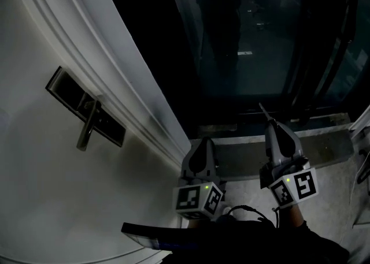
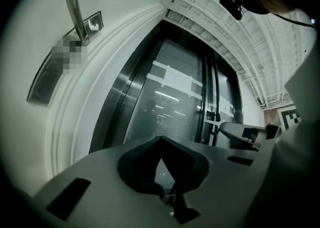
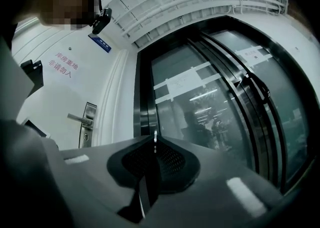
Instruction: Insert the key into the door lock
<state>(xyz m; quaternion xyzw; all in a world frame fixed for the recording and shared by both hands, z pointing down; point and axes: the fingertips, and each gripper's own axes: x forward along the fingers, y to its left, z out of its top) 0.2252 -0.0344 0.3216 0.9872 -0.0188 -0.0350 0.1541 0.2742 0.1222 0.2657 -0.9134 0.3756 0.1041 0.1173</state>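
The white door (image 1: 52, 188) fills the left of the head view, with a dark metal lock plate (image 1: 87, 107) and lever handle (image 1: 85, 133) on it. My right gripper (image 1: 272, 124) is shut on a thin metal key (image 1: 263, 109) whose tip sticks out past the jaws, well to the right of the lock. In the right gripper view the key (image 3: 155, 135) points at dark glass, and the lock plate (image 3: 88, 122) with its keyhole (image 3: 85, 136) lies far left. My left gripper (image 1: 203, 141) is shut with nothing in it, beside the door frame; its view shows the handle (image 2: 76, 16) up left.
Dark glass sliding doors (image 1: 254, 37) stand ahead, with a grey threshold (image 1: 324, 141) below them. Ribbed white door moulding (image 1: 115, 78) runs between door and glass. A dark flat object (image 1: 150, 235) juts out near my body. Red lettering (image 3: 64, 64) marks the wall.
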